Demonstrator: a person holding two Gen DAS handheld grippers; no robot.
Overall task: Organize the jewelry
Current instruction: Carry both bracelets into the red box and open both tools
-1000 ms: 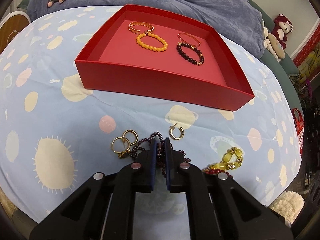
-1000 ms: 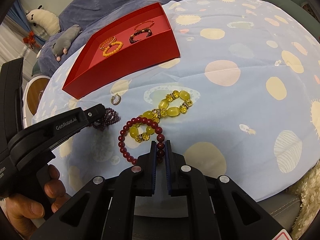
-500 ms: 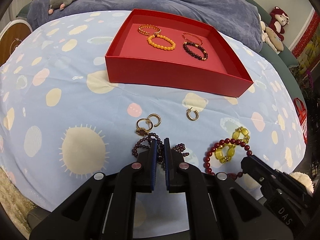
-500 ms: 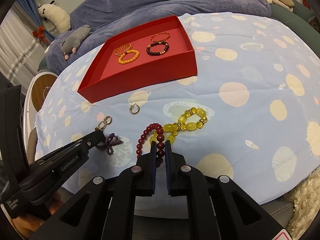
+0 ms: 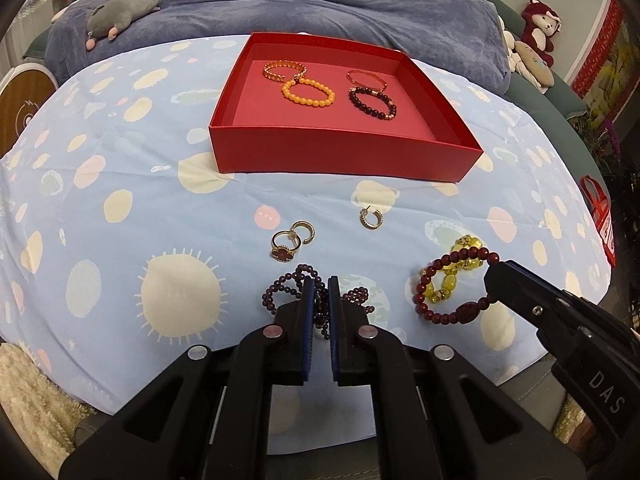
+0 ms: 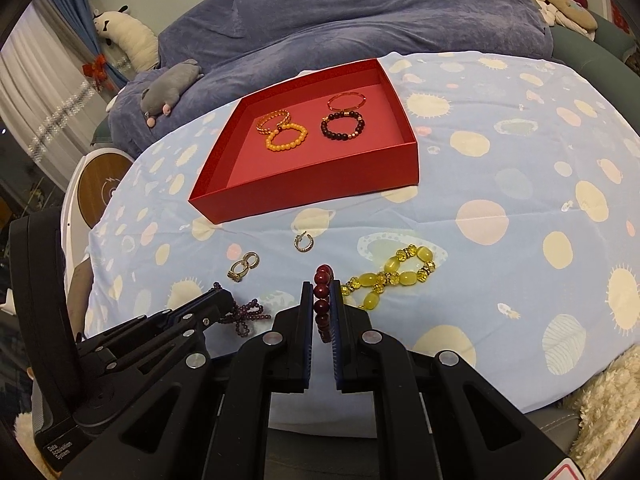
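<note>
Each gripper, left [image 5: 321, 292] and right [image 6: 322, 300], is a matte black plastic frame with two broad arms that narrow forward into a pair of flat fingers [image 5: 307, 308]. The inner face of each finger carries a blue ribbed pad. Round silver screw heads [image 5: 273, 332] sit behind the claw, two per arm. White lettering marks the side of the casing [image 5: 606, 390], well behind the fingertips, and a white label [image 6: 56, 450] sits low on the rear housing

Soft, even indoor light; sharp focus; strong fisheye bending, dark corners.
</note>
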